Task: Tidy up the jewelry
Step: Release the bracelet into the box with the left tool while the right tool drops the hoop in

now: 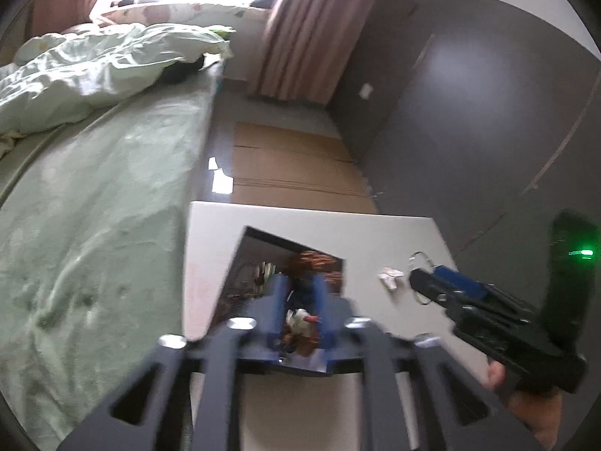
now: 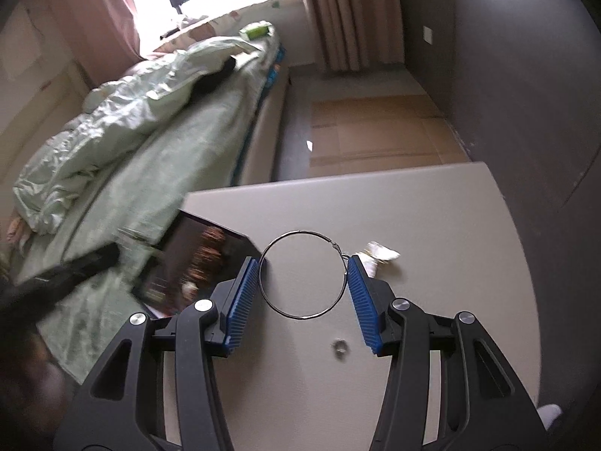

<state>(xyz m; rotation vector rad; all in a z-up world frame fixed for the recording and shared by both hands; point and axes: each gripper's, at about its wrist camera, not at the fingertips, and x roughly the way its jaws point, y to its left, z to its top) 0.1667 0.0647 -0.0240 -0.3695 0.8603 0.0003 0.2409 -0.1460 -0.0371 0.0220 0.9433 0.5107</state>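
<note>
The green-sheeted bed [image 2: 124,173] is filling the left of both views, out of the work. The pale desk [image 2: 432,225] is carrying everything, so pieces are lying flat and reachable. A dark jewelry box [image 2: 195,263] is sitting open at the desk's left edge, beads showing inside, probably the destination. The left claw [image 1: 298,308] is reaching over that box, narrowly parted, with a small piece lying between its blue pads; whether it is gripped I cannot tell. The right claw [image 2: 302,282] is standing wide open, straddling a large hoop earring [image 2: 263,263] at frame centre, ready to close. A small pale trinket [image 2: 379,253] is lying just right of it; a tiny ring [image 2: 341,348] is lying lower down.
</note>
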